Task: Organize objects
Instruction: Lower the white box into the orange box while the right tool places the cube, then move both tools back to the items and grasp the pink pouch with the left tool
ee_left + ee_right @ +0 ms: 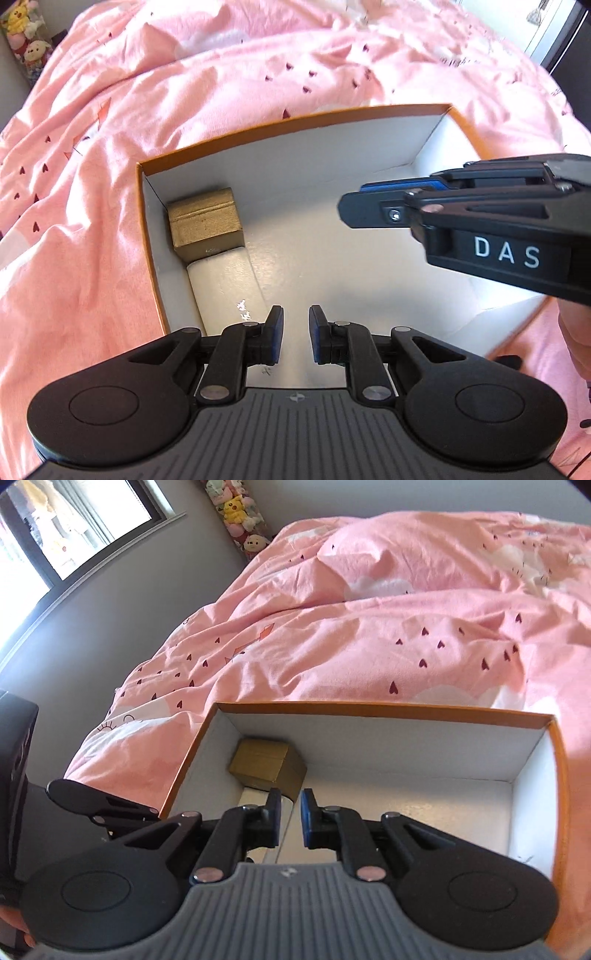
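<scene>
An orange cardboard box point(295, 118) point(369, 707) with a white inside lies open on the bed. In its far left corner stands a small gold box point(205, 221) point(266, 766), and a long white box point(225, 280) point(252, 796) lies against the left wall just in front of it. My left gripper point(296, 314) hovers over the near left part of the box, shut, with nothing between its blue pads. My right gripper point(347, 210) point(290, 797) reaches in from the right above the box floor, also shut and empty.
A rumpled pink duvet point(221, 74) point(406, 627) surrounds the box. Plush toys point(26, 33) point(236, 509) hang at the far wall by a window point(74, 528). The right half of the box floor point(351, 266) is bare. A hand point(576, 332) holds the right gripper.
</scene>
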The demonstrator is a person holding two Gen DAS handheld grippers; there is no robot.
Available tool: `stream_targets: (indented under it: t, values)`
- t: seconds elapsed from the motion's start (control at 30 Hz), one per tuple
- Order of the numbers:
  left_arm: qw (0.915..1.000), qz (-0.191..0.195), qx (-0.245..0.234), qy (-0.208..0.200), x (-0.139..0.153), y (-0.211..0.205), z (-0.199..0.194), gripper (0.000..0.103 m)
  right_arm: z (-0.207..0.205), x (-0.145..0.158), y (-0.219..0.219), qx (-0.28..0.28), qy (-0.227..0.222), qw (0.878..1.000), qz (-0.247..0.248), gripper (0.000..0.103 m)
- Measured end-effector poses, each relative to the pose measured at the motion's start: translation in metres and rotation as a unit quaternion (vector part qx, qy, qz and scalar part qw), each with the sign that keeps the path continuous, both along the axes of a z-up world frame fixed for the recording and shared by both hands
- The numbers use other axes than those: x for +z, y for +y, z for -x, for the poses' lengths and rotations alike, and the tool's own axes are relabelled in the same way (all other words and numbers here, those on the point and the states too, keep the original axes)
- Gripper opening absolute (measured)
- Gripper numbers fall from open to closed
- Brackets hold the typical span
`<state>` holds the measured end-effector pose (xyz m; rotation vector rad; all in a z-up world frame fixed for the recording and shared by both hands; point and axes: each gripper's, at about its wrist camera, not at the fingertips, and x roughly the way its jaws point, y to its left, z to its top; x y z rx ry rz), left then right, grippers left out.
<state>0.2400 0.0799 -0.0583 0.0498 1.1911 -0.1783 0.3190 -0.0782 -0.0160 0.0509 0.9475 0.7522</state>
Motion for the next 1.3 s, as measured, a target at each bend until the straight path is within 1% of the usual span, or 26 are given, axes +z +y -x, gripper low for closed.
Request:
stream_targets:
  t: [0.03, 0.07, 0.1, 0.13, 0.17, 0.2, 0.23, 0.27, 0.3, 0.37, 0.5, 0.63, 0.77, 0.83, 0.87, 1.0, 1.1, 1.2, 1.3]
  values:
    - [0.9999, 0.003, 0.002, -0.010, 0.005, -0.011, 0.008, 0.020, 0.009, 0.006, -0.006, -0.001, -0.015, 1.000, 0.001, 0.014]
    - [0.9998, 0.006, 0.004, -0.021, 0.015, -0.019, 0.007, 0.020, 0.017, 0.011, -0.012, 0.000, -0.027, 1.000, 0.002, 0.015]
    - [0.9994, 0.011, 0.007, -0.031, 0.027, -0.028, 0.012, 0.021, 0.027, 0.016, -0.017, 0.002, -0.039, 0.999, 0.002, 0.017]
    - [0.9990, 0.016, 0.010, -0.040, 0.031, -0.028, 0.020, 0.022, 0.036, 0.019, -0.022, 0.004, -0.048, 0.999, 0.000, 0.020]
    - [0.9985, 0.025, 0.014, -0.047, 0.044, -0.037, 0.032, 0.023, 0.046, 0.022, -0.028, 0.006, -0.055, 0.998, -0.002, 0.028]
    - [0.9980, 0.033, 0.018, -0.051, 0.047, -0.037, 0.045, 0.024, 0.056, 0.025, -0.034, 0.007, -0.060, 0.998, -0.005, 0.032]
    - [0.9973, 0.043, 0.023, -0.055, 0.055, -0.040, 0.069, 0.024, 0.065, 0.026, -0.039, 0.008, -0.063, 0.998, -0.007, 0.033]
    - [0.9966, 0.053, 0.030, -0.056, 0.075, -0.039, 0.090, 0.025, 0.075, 0.027, -0.044, 0.010, -0.065, 0.998, -0.006, 0.033]
    - [0.9960, 0.060, 0.035, -0.056, 0.086, -0.041, 0.106, 0.025, 0.085, 0.026, -0.048, 0.011, -0.065, 0.998, -0.003, 0.033]
    - [0.9953, 0.069, 0.044, -0.053, 0.076, -0.038, 0.119, 0.025, 0.102, 0.024, -0.055, 0.014, -0.061, 0.998, 0.000, 0.033]
    - [0.9947, 0.076, 0.057, -0.037, 0.065, -0.038, 0.149, 0.026, 0.135, 0.010, -0.064, 0.024, -0.035, 0.999, 0.024, 0.032]
    - [0.9944, 0.082, 0.065, -0.009, 0.048, -0.039, 0.163, 0.030, 0.164, -0.006, -0.071, 0.045, -0.016, 0.997, 0.053, 0.032]
    - [0.9938, 0.088, 0.065, 0.020, 0.034, -0.040, 0.170, 0.032, 0.188, -0.019, -0.075, 0.073, 0.007, 0.995, 0.067, 0.032]
    - [0.9946, 0.083, 0.053, 0.032, 0.031, -0.043, 0.173, 0.035, 0.201, -0.025, -0.076, 0.091, 0.016, 0.992, 0.080, 0.032]
    - [0.9954, 0.077, 0.045, 0.035, 0.031, -0.044, 0.173, 0.038, 0.206, -0.026, -0.076, 0.099, 0.016, 0.991, 0.086, 0.032]
    - [0.9976, 0.056, 0.016, 0.037, 0.036, -0.043, 0.184, 0.044, 0.226, -0.029, -0.078, 0.130, 0.008, 0.985, 0.110, 0.035]
    - [0.9981, 0.043, -0.016, 0.040, 0.039, -0.043, 0.195, 0.046, 0.230, -0.030, -0.081, 0.136, 0.006, 0.984, 0.119, 0.039]
    - [0.9976, 0.023, -0.045, 0.047, 0.035, -0.046, 0.202, 0.046, 0.230, -0.031, -0.081, 0.145, 0.014, 0.981, 0.126, 0.040]
    - [0.9959, 0.000, -0.081, 0.041, 0.032, -0.056, 0.208, 0.048, 0.231, -0.033, -0.077, 0.160, 0.014, 0.977, 0.140, 0.040]
